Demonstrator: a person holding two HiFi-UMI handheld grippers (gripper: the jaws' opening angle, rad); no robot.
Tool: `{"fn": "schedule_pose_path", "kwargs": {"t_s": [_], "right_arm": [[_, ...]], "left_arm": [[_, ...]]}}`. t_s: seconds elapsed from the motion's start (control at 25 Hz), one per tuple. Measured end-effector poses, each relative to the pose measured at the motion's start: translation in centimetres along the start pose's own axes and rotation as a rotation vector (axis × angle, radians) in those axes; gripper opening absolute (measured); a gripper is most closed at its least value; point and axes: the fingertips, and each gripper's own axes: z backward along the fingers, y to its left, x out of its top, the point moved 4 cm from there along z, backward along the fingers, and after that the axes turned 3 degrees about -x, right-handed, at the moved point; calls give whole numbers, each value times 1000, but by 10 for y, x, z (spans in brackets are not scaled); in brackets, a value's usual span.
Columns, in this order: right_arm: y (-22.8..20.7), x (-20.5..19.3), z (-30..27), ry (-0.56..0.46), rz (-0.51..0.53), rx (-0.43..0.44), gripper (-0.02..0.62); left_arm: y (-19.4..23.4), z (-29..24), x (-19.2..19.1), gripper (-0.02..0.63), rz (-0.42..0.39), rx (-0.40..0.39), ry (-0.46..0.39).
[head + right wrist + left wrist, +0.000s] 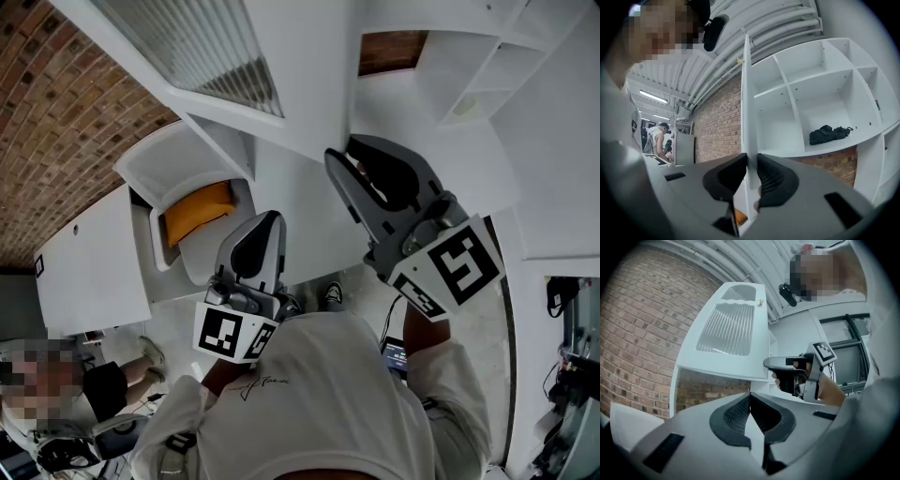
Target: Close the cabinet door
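The white cabinet door with its ribbed glass panel stands swung out from the cabinet. My right gripper is shut on the door's free edge; in the right gripper view the door runs edge-on between the pads, with the right gripper clamped on it. A small brass knob sits near that edge. My left gripper hangs lower and to the left, apart from the door, and is shut on nothing; its tips meet in the left gripper view. That view also shows the right gripper at the door's edge.
Open white shelving lies behind the door, with a black bag on one shelf. A brick wall rises at the left. An orange object lies in a white compartment. A seated person is at lower left, another person stands far off.
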Motion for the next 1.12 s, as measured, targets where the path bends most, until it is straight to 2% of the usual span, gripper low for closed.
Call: {"fn": "schedule_pose_path", "kwargs": {"t_s": [0.48,1.12], "right_arm": [[-27,0,-7,-11,-17,-1,83],[-60,4,-32,-5,-36,20,94]], "left_arm": [[3,-4,-4,17,-8,39,16],[13,-18,-3,17,-1,46,26]]}}
